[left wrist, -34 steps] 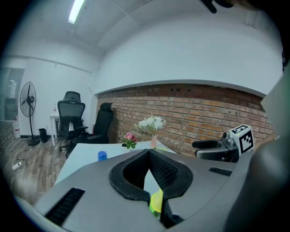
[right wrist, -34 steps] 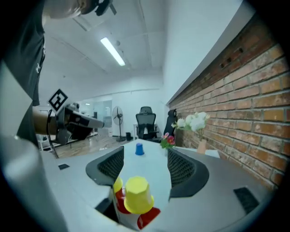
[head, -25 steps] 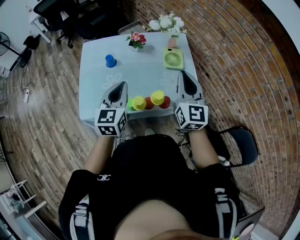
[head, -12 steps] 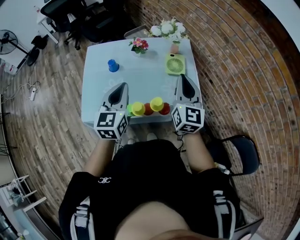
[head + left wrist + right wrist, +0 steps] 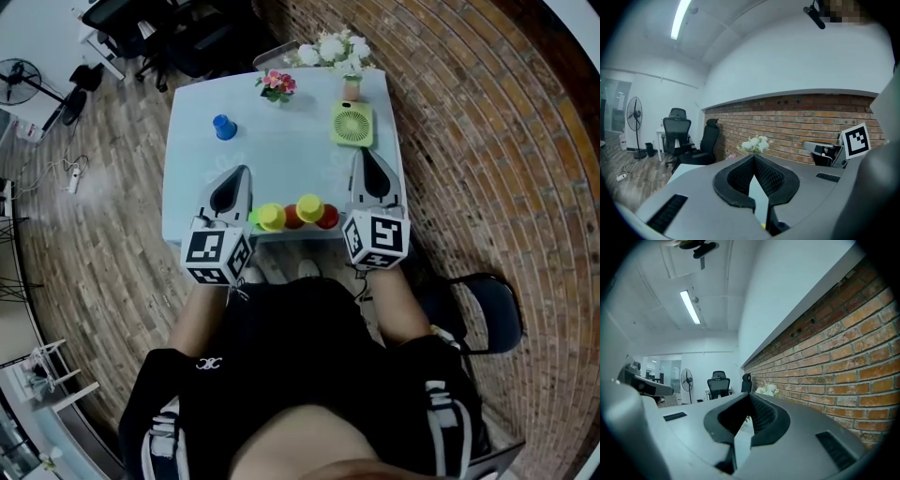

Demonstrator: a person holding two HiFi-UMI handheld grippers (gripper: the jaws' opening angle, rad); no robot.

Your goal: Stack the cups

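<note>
Head view: left gripper (image 5: 240,172) and right gripper (image 5: 362,155) both pinched shut, empty; row of yellow and red cups (image 5: 298,215) sits between them — blue cup (image 5: 223,126) well ahead of the left one.

- I count two yellow cups (image 5: 271,217) and two red cups (image 5: 292,217), centre of frame.
- One blue cup (image 5: 223,127), upper left.
- One green fan (image 5: 352,124) and two flower bunches (image 5: 277,84), top.

A green fan (image 5: 352,124) lies near the far right corner of the pale desk (image 5: 281,159), pink flowers (image 5: 277,84) stand at its far edge, white flowers (image 5: 333,49) just past that edge, black office chairs (image 5: 141,28) beyond its far left corner, and a dark chair (image 5: 483,300) off its near right.
</note>
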